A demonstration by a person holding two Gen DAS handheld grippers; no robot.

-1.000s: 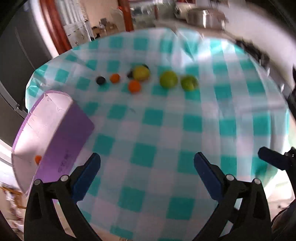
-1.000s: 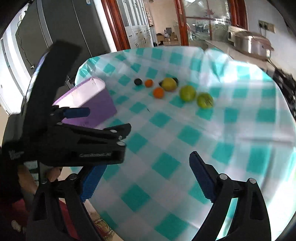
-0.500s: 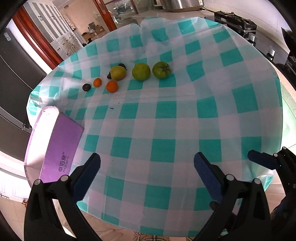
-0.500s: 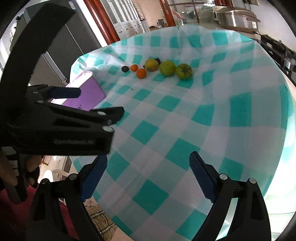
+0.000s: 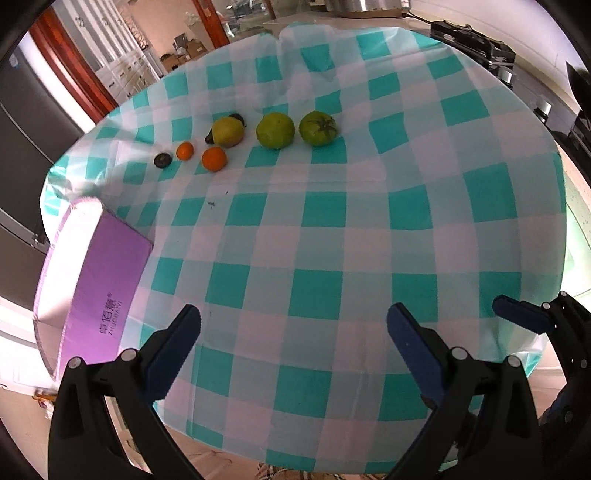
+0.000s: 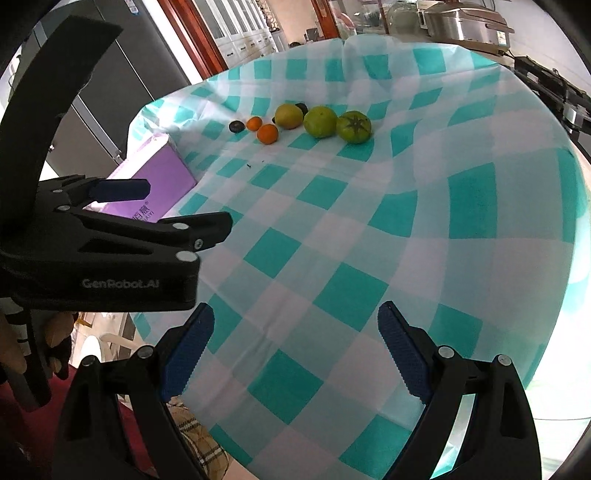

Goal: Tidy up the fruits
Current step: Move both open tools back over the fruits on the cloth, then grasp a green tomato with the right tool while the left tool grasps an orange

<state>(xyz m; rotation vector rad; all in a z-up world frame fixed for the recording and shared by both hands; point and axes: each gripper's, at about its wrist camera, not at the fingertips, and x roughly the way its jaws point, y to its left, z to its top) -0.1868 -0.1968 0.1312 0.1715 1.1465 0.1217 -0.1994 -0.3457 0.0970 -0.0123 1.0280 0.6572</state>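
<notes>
Several fruits lie in a row at the far side of the checked table: a green tomato [image 5: 317, 128] [image 6: 353, 126], a green round fruit [image 5: 275, 130] [image 6: 320, 122], a yellow fruit [image 5: 228, 132] [image 6: 288, 116], two small oranges [image 5: 214, 158] [image 5: 184, 150] [image 6: 267, 133] and a dark small fruit [image 5: 162, 160] [image 6: 236, 126]. A purple box [image 5: 96, 273] [image 6: 155, 184] stands at the table's left edge. My left gripper [image 5: 293, 332] is open and empty above the near edge. My right gripper [image 6: 295, 332] is open and empty, to its right.
The round table [image 5: 424, 206] carries a teal and white checked cloth. A dark fridge [image 6: 122, 96] and wooden door frames stand behind it. A counter with a pot [image 6: 469, 18] is at the back right. The left gripper's body [image 6: 110, 251] fills the left of the right wrist view.
Both grippers rose and tilted, so the table is seen from higher up. The fruits and the box have not moved. Both grippers stayed open.
</notes>
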